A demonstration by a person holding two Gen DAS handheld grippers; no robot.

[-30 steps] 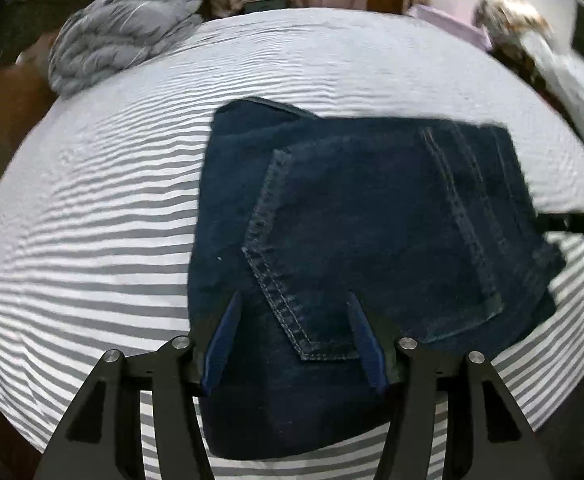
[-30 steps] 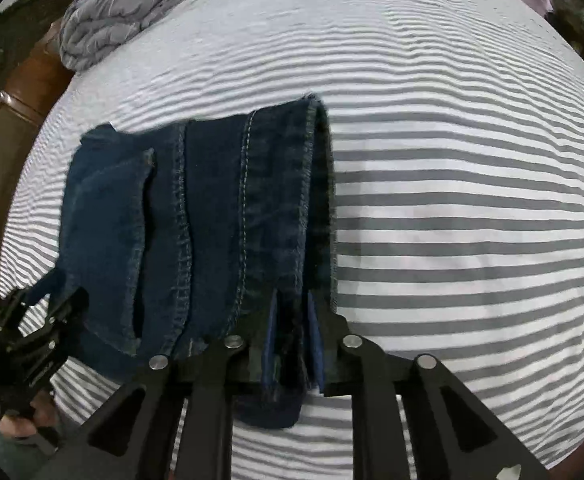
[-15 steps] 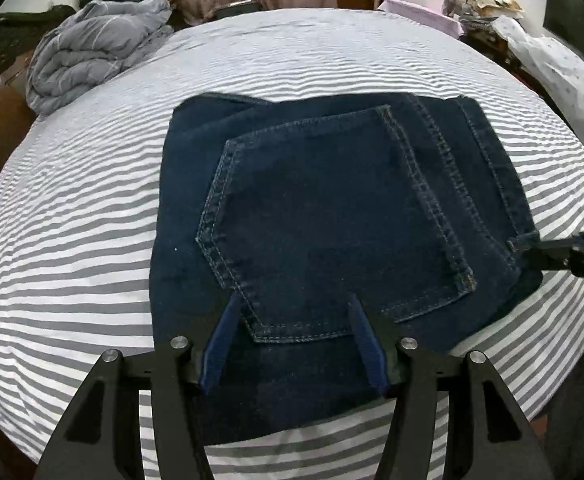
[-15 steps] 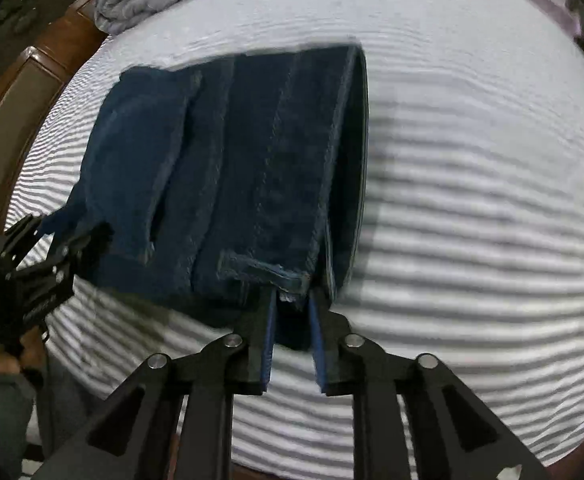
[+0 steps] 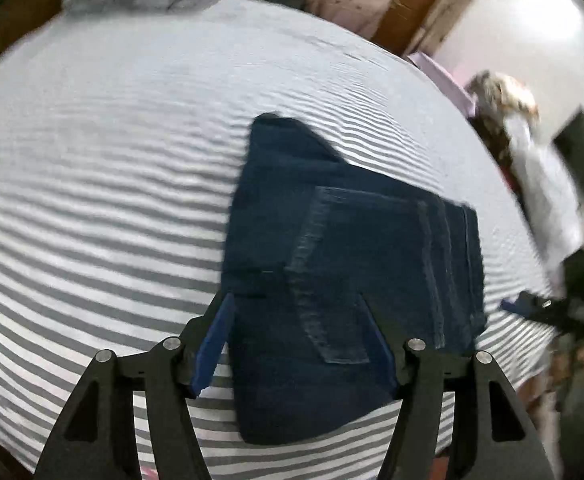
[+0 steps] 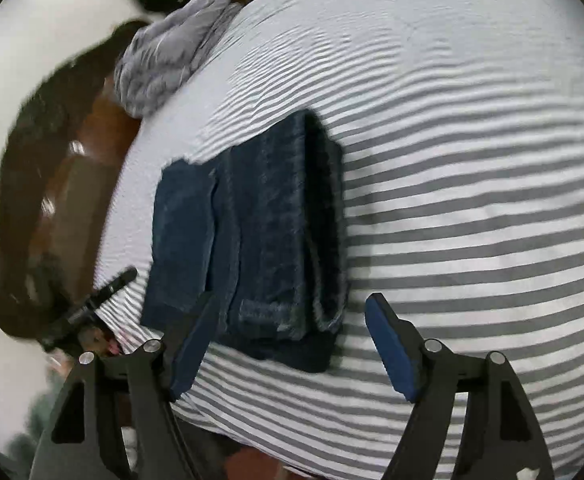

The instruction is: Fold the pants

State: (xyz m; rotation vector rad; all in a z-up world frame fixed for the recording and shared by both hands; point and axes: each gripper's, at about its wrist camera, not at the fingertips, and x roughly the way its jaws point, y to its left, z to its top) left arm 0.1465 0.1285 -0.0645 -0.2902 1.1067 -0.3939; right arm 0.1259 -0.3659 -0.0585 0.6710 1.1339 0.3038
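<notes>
Striped sheet (image 6: 472, 184) bare and flat over most of its width; free passage right of and beyond the jeans (image 6: 251, 236). Folded jeans lie near the front edge, the only thing on that part. Grey blanket (image 6: 163, 64) bunched at the far left corner, well apart. Wooden frame (image 6: 79, 184) bounds the left side.

A bed with a grey and white striped sheet (image 5: 103, 184) fills most of both views, spreading ahead of and beneath the jaws. Far ahead of the jaws, at the bed's far edge, lies a crumpled grey quilted blanket (image 6: 163, 64). A brown wooden bed frame (image 6: 87, 168) runs along the bed's left side. A white wall (image 5: 524, 28) stands beyond the bed, up to the right.
</notes>
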